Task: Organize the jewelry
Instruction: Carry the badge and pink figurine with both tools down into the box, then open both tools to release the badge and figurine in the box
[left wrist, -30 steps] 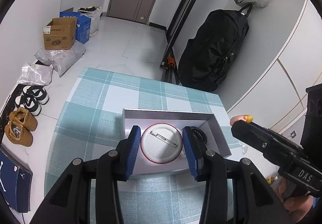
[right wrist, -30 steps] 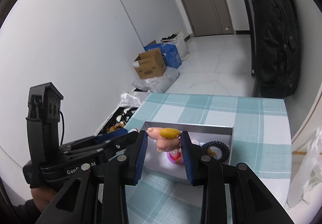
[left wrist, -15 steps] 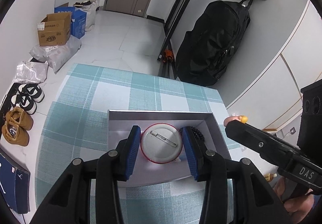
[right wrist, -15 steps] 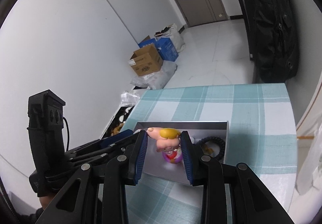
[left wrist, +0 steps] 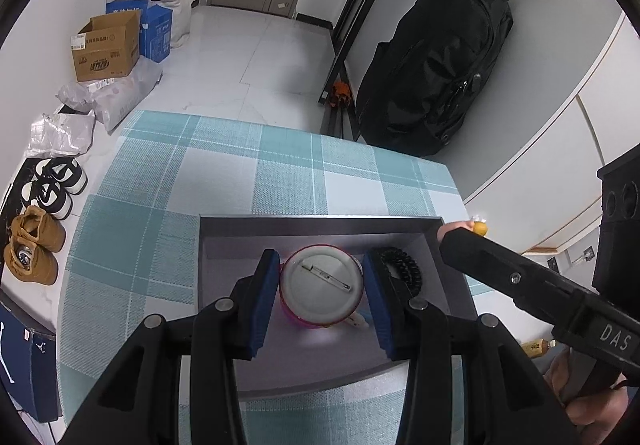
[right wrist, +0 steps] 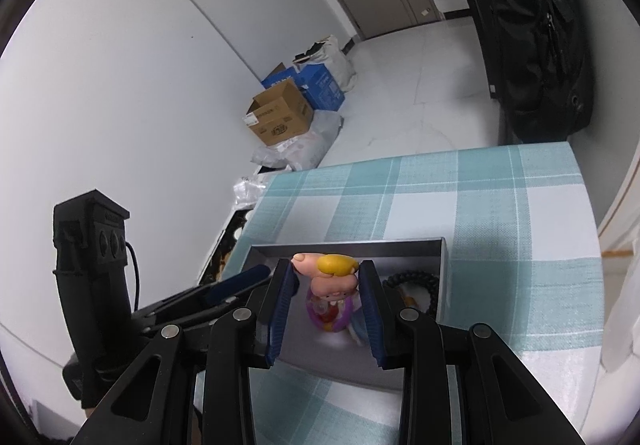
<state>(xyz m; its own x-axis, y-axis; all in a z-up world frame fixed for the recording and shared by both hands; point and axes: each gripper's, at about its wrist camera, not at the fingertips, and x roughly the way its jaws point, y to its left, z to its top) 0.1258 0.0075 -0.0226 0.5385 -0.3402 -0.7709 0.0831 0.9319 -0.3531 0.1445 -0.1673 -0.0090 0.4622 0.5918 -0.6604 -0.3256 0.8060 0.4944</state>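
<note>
left wrist view: left tool (left wrist: 320, 295) is clamped on a round pin badge (left wrist: 321, 285), back side up so you see the pin, hanging right over the open grey box (left wrist: 320, 221) on the checked worktop (left wrist: 168, 229)
right wrist view: right tool (right wrist: 326, 299) is pinching a little pink and yellow figurine charm (right wrist: 330, 273) at its tips, also above the box
step in hand: both pieces look like they're being carried to the box for drop-off, neither is set down yet as far as I can judge
already in the box: a black coiled hair tie or bracelet (left wrist: 402, 267) in the far right corner, plus something colourful under the figurine (right wrist: 328, 311) — honestly can't tell if that's part of the charm or a separate piece lying on the box floor
next move: lower each tool into the box, find a bare patch of floor, then let go; the badge probably wants the left half, which looks free
in the way: the two tools are close together over a small box, so they could bump; the right tool's black body (left wrist: 532, 285) crosses the box's right corner in the left view, and the coiled piece sits just beside the left tool's right finger (left wrist: 378, 299)
around: black backpack (left wrist: 432, 73) against the wall, cardboard box (left wrist: 106, 49) and shoes (left wrist: 34, 249) on the floor, none of it near the work
risk: the badge is held by its rim, so it might flip when released
</note>
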